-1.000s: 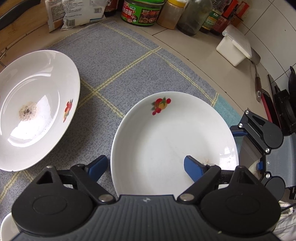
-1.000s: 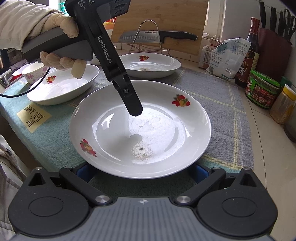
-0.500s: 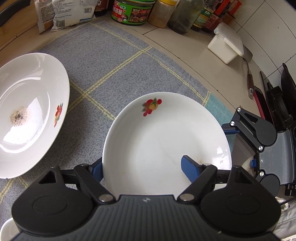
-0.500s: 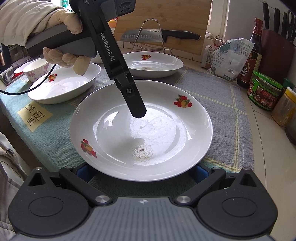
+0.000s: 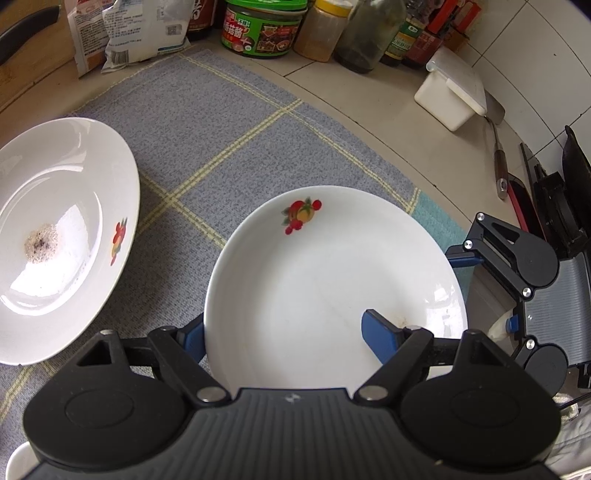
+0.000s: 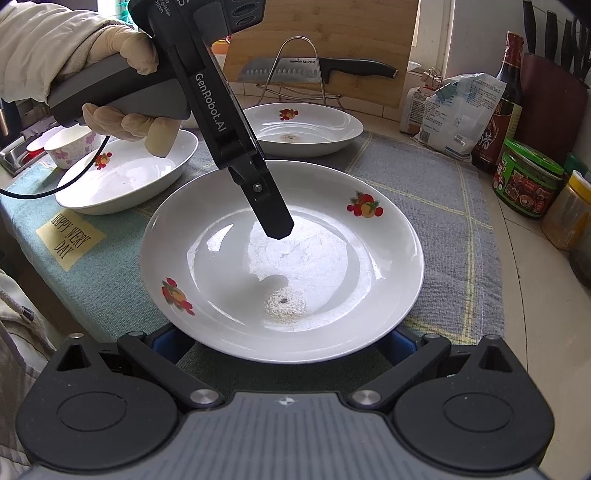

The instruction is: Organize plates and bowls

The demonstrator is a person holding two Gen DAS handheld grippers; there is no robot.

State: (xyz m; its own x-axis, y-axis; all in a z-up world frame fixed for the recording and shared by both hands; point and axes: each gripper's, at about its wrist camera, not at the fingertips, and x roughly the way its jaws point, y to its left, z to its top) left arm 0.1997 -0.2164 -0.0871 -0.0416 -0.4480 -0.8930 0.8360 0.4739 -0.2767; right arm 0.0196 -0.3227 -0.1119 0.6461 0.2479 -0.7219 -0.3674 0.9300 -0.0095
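A white plate with fruit prints [image 5: 325, 273] [image 6: 317, 258] lies on the grey mat between both grippers. My left gripper [image 5: 284, 332] is open and straddles its near rim: one blue finger [image 5: 380, 334] is inside over the plate, the other [image 5: 192, 334] is outside the rim. In the right wrist view the left gripper's black finger [image 6: 271, 212] hovers over the plate's middle. My right gripper [image 6: 282, 345] is open at the plate's opposite rim, its blue pads under the edge. A second plate [image 5: 55, 236] [image 6: 306, 127] lies beyond, and a third [image 6: 122, 177] at the left.
A small floral bowl [image 6: 70, 147] stands far left. Jars, bottles and a green-lidded tub [image 5: 262, 27] line the counter's back, with a white box [image 5: 450, 88], a spatula [image 5: 496, 155], food bags [image 6: 458, 110] and a knife on a rack [image 6: 314, 70].
The left gripper has slid a little further onto the plate's rim and tilted its view. The right gripper has held its place at the plate's edge.
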